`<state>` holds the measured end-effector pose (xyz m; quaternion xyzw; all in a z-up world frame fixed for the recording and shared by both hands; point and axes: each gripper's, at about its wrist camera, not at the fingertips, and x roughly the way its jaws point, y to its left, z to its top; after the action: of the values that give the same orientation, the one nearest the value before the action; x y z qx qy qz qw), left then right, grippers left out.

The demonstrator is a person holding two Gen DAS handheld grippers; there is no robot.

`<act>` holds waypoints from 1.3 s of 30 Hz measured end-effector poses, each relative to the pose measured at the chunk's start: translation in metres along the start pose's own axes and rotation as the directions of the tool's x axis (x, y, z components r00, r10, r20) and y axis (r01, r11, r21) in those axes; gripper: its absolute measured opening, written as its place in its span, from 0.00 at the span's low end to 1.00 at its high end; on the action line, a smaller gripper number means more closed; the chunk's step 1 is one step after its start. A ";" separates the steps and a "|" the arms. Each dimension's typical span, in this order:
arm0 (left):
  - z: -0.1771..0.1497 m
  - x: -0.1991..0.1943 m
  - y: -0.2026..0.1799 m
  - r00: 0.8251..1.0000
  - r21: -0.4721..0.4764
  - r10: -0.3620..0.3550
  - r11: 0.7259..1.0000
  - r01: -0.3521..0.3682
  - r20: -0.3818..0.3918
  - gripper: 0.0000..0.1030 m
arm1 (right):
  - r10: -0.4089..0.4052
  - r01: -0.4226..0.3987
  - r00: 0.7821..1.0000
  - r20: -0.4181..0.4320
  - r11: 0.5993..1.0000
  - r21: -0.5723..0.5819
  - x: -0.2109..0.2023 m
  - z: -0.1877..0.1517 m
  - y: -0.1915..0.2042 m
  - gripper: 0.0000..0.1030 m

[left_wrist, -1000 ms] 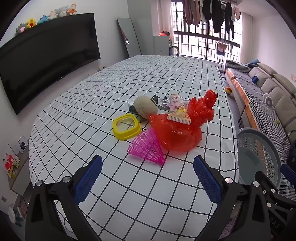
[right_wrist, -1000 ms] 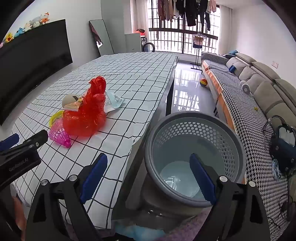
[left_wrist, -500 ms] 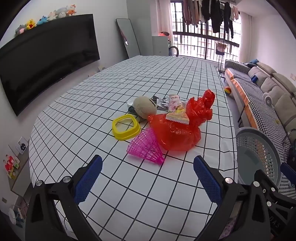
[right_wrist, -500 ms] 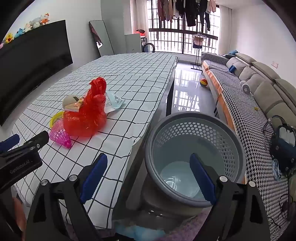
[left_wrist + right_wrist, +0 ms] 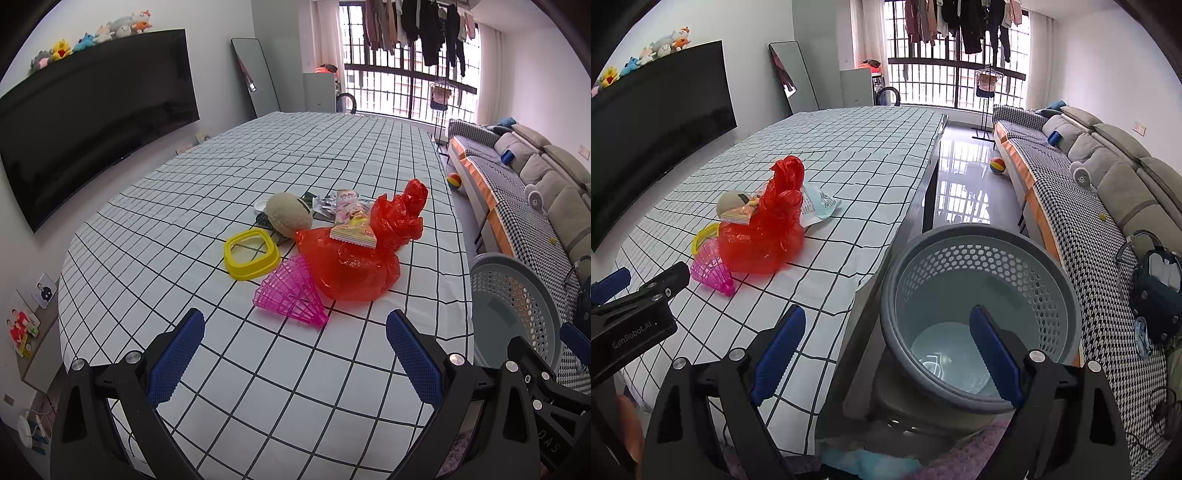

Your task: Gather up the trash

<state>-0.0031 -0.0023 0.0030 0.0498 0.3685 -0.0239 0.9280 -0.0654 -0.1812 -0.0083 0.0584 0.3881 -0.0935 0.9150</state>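
Trash sits where it did a second ago: red plastic bag (image 5: 354,262), pink mesh cone (image 5: 290,293) and yellow ring (image 5: 251,253) clustered mid-table. Left gripper (image 5: 295,354), jaws spread wide, has barely shifted over bare checked cloth (image 5: 258,387). Right gripper (image 5: 886,354), equally spread, hangs above the grey basket (image 5: 1067,295) just beyond the table edge.

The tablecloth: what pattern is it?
The tablecloth is white with a black grid of squares, clearest in the left wrist view.
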 end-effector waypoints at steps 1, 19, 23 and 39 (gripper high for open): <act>0.000 0.000 0.000 1.000 -0.001 0.000 1.000 0.000 0.001 0.94 | -0.001 0.001 1.000 0.001 1.000 0.000 0.000 -0.003 0.001 0.84; 0.002 -0.002 0.003 1.000 -0.002 0.003 1.000 -0.003 0.007 0.94 | 0.002 -0.002 1.000 0.003 1.000 0.000 0.001 -0.005 0.003 0.84; 0.002 -0.003 0.003 1.000 -0.002 0.003 1.000 -0.003 0.008 0.94 | 0.002 -0.002 1.000 0.004 1.000 0.000 0.001 -0.006 0.003 0.84; 0.001 -0.003 0.003 1.000 0.003 0.005 1.000 -0.005 0.011 0.94 | 0.003 -0.003 1.000 0.004 1.000 -0.001 0.001 -0.006 0.003 0.84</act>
<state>-0.0046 0.0002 0.0060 0.0522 0.3634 -0.0222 0.9299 -0.0678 -0.1769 -0.0129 0.0583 0.3862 -0.0919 0.9160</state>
